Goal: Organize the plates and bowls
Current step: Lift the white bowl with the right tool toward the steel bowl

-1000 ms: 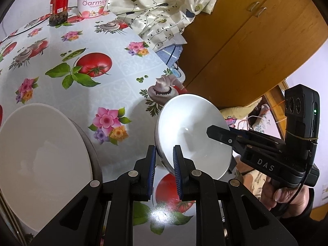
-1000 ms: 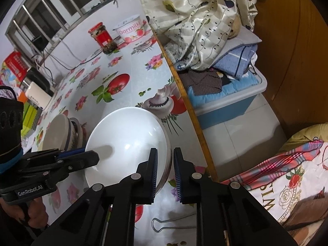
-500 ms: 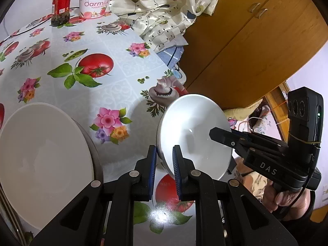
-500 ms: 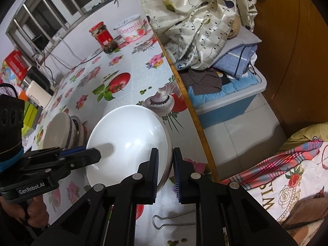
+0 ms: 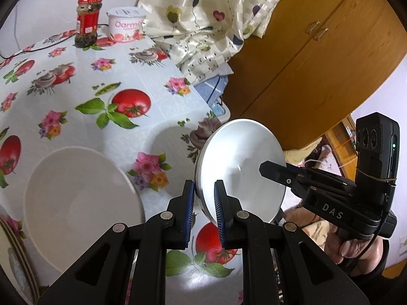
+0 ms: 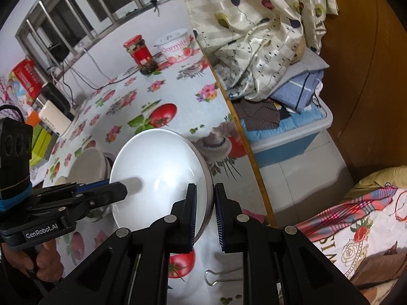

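Note:
A white bowl (image 5: 241, 162) is held tilted above the floral tablecloth, near the table's right edge. My left gripper (image 5: 204, 211) is shut on its near rim. My right gripper (image 6: 205, 213) is shut on the opposite rim of the same bowl (image 6: 157, 167); it also shows in the left wrist view (image 5: 277, 171). The left gripper also shows in the right wrist view (image 6: 117, 190). A second white bowl (image 5: 76, 200) stands on a stack of dishes at the lower left, and it shows in the right wrist view (image 6: 87, 164).
A red-lidded jar (image 5: 87, 23) and a yogurt tub (image 5: 126, 28) stand at the table's far end. A curtain (image 5: 203, 12) hangs past the table edge. A metal binder clip (image 6: 221, 277) lies near the front. Boxes (image 6: 25, 81) crowd the far left. A blue bin of clothes (image 6: 287, 127) stands on the floor.
Both grippers have lifted the white bowl up off the table and tilted it more on edge. Its shadow now shows on the cloth beneath.

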Motion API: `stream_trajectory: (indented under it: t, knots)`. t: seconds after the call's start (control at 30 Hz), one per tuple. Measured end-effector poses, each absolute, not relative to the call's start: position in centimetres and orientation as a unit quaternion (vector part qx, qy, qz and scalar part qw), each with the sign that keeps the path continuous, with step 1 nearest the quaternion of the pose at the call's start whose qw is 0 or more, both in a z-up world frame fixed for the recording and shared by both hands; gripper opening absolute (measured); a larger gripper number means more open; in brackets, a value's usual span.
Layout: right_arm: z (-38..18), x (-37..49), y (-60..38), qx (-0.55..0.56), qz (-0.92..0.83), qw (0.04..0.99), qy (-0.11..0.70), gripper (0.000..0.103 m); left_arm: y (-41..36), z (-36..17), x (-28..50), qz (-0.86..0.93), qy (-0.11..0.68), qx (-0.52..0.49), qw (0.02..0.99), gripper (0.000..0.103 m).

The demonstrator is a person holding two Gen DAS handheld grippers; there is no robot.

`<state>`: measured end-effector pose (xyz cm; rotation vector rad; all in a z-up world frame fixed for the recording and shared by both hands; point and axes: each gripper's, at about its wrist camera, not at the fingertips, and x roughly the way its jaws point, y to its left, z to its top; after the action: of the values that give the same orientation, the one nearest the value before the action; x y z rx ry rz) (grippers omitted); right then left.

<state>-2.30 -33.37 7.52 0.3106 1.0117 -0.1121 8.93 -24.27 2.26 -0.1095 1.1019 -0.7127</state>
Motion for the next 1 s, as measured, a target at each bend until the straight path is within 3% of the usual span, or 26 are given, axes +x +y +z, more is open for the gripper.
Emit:
stream_trajectory:
  t: [1.0]
  knots:
    - [11.9,3.1,-23.8,0.086,0.034,0.884,0.459,0.014,-13.4,6.5,8.5,-0.250,0.459,-0.110,0.845,0.017]
